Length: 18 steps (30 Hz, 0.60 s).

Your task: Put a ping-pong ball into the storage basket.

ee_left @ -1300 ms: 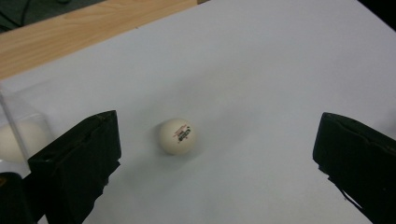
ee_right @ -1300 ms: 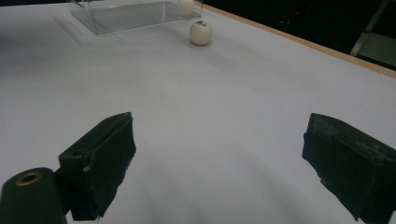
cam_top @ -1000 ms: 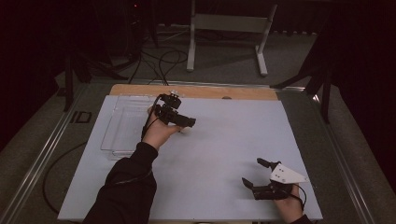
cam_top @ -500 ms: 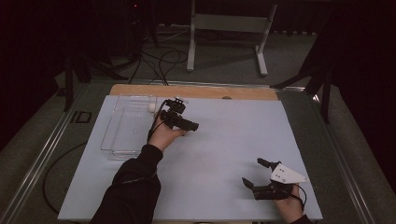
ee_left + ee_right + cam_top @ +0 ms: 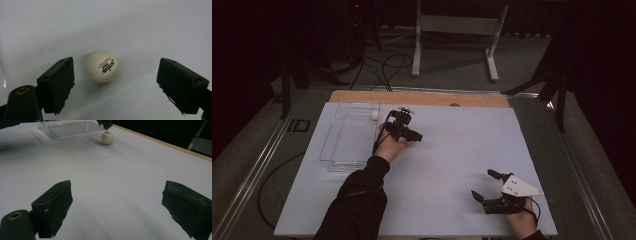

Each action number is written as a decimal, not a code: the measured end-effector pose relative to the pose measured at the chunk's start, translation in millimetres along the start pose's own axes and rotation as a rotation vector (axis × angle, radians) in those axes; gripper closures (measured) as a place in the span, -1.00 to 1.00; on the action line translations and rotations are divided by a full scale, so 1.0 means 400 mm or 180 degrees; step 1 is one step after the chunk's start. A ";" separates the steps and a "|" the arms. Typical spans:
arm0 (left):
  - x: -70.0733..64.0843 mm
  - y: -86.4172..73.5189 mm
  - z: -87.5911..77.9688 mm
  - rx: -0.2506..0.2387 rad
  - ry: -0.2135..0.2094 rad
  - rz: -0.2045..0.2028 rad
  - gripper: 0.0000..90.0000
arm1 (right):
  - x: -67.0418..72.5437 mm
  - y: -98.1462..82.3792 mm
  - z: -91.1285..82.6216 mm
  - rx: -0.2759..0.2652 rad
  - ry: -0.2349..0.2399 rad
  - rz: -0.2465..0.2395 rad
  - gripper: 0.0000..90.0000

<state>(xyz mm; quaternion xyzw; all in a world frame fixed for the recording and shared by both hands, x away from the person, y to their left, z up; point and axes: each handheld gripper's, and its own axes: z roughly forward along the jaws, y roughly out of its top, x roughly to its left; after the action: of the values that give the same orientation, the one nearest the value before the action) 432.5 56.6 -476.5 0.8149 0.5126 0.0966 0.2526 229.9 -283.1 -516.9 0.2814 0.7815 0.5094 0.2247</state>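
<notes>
While its jaws have just been closing, the left gripper (image 5: 117, 85) brackets a white ball (image 5: 101, 66) on the table (image 5: 452, 150), pads not yet touching. Beside a clear tray (image 5: 347, 137), the ball lies free. The right gripper (image 5: 120, 210) rests wide and empty.

The white table (image 5: 447, 165) lies bare between the two hands — open passage across its middle and far right. At the far left the clear tray (image 5: 349, 135) blocks the way, a small ball (image 5: 374, 115) inside it. The left gripper (image 5: 116, 82) has bare surface around the ball (image 5: 102, 66) between its closing jaws — nothing crowds it.
</notes>
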 end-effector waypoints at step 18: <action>0.002 -0.002 0.065 0.0178 0.0219 -0.0122 -0.36 | -0.002 -0.001 0.000 0.0007 0.0004 0.0014 -0.79</action>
<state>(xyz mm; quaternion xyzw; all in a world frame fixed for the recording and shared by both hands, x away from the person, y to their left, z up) 443.0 49.4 -499.0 0.8078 0.5391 0.1054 0.2137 230.3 -283.7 -517.0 0.2831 0.7815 0.5093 0.2228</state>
